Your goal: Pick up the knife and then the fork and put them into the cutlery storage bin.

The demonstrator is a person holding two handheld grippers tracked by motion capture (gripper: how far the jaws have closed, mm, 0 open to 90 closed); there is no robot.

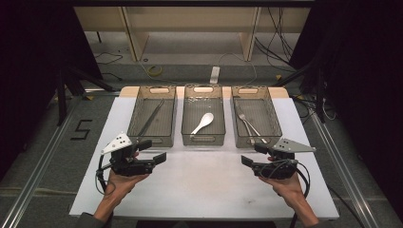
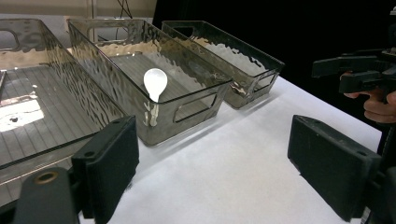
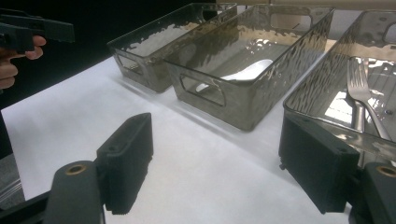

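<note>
Both grippers, left (image 1: pixel 153 151) and right (image 1: pixel 253 154), are hovering over the desk (image 1: pixel 204 180) with jaws open, gripping nothing, near the bins (image 1: pixel 203 137).

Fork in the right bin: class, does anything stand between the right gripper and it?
Yes: the right bin's near wall stands between the open right gripper and the fork, which lies inside. From above, nothing visible covers it.

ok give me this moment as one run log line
left gripper: open, empty, over table | right gripper: open, empty, over table | left bin: chopsticks | middle bin: white spoon | right bin: fork
</note>
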